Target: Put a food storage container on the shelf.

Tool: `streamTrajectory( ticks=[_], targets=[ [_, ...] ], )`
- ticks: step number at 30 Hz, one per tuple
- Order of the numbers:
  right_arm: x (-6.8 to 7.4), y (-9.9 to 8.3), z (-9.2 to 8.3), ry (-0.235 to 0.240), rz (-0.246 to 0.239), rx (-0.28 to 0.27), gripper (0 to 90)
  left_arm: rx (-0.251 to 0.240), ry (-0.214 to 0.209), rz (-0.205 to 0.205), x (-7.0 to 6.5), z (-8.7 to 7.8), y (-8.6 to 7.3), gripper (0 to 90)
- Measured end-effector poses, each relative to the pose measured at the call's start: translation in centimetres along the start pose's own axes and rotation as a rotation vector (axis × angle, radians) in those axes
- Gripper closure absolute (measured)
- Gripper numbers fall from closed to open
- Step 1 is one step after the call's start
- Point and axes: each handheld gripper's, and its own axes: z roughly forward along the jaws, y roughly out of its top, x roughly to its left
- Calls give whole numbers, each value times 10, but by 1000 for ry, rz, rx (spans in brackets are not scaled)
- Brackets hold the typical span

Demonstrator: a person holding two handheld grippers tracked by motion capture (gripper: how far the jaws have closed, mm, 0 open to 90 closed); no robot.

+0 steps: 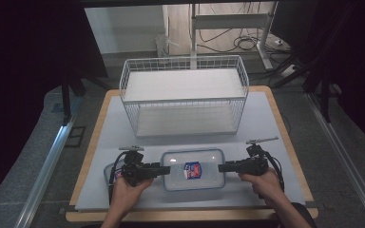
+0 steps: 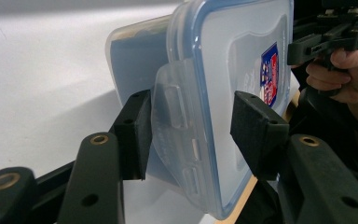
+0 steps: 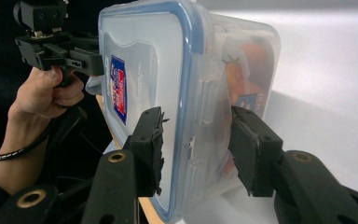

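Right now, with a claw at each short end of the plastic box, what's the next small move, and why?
Probably close both a little further until the pads press, then lift the box level. The left claw straddles the side latch flap with a gap at one pad; the right claw likewise brackets its end without clearly pinching. The wire basket stands just behind on the table, a likely destination.

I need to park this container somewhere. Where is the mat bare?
Bare mat lies right of the wire basket, and between basket and container. Around the container it is crowded: left gripper and right gripper flank its ends.
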Motion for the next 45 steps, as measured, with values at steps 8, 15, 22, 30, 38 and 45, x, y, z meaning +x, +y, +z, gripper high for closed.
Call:
streamTrajectory(
  ticks=[8, 15, 22, 30, 38, 45],
  targets=[
    [3, 3, -3, -19, -27, -28, 562, -10, -4, -2, 0, 2, 4, 499],
    [7, 11, -10, -7, -38, -58, 563, -34, -5, 25, -7, -6, 17, 504],
    [20, 29, -20, -17, -86, -91, 563, -57, 4, 76, -17, -19, 42, 504],
    [40, 62, -33, -20, -144, -133, 563, -100, 17, 119, -29, -39, 75, 504],
    [54, 93, -39, -29, -187, -149, 562, -129, 15, 132, -32, -55, 102, 505],
    [66, 123, -46, -27, -208, -187, 562, -149, 22, 149, -37, -69, 131, 505]
  ],
)
